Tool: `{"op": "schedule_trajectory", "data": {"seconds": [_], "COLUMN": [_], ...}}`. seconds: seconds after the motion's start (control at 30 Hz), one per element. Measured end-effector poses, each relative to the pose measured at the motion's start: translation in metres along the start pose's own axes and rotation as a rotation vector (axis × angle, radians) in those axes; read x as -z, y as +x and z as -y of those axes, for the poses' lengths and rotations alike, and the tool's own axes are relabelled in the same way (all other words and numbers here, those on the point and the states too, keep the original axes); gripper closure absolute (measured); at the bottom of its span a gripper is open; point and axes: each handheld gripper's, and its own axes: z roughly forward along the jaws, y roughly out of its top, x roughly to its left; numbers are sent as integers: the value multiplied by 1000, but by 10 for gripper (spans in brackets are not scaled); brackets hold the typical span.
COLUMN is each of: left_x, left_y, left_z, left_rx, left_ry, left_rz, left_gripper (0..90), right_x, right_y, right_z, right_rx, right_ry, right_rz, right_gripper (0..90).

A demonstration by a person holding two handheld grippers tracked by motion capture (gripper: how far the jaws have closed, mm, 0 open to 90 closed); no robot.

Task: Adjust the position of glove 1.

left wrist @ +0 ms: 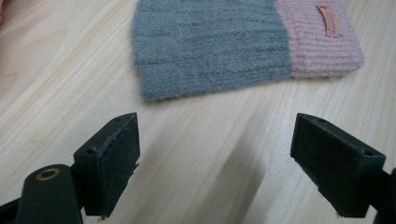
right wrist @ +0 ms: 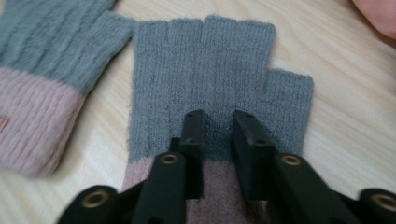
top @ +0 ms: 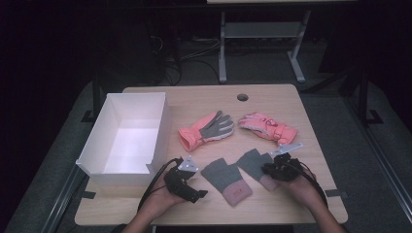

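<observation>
In the high view, we see the left gripper at lower centre-left of the frame, jaws spread wide above the table, near the left grey-and-pink knit glove. At lower right, the right gripper has its jaws pinched narrowly onto the right grey-and-pink knit glove, gripping a fold of knit near the cuff. Two coral winter gloves lie at frame centre. A white open box sits at centre left.

knit gloves: 2 | ski gloves: 2 | box: 1
</observation>
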Motion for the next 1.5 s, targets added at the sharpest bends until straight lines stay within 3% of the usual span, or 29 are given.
{"op": "schedule_trajectory", "data": {"seconds": [0.13,0.37,0.7,1.07,1.1,1.27,1.5], "left_x": [0,1,1,2,3,3,3], "left_y": [-1,3,4,4,4,3,3], "left_z": [1,1,1,1,1,1,1], "left_rx": [0,-1,11,13,16,29,22], "left_ry": [-4,-7,-6,-20,-23,-35,-27], "left_rz": [-4,-5,-11,-15,-14,-16,-14], "left_gripper": [153,153,153,153,153,153,153], "right_x": [-1,10,24,27,24,18,5], "right_y": [6,-3,2,30,41,60,76], "right_z": [-3,-1,-9,-29,-33,-39,-45], "right_rx": [29,-38,-51,-44,-39,-25,-38], "right_ry": [12,-39,-116,-154,-147,-126,-99], "right_rz": [41,-13,-61,-109,-127,-144,-144], "right_gripper": [860,866,866,866,866,866,866]}}
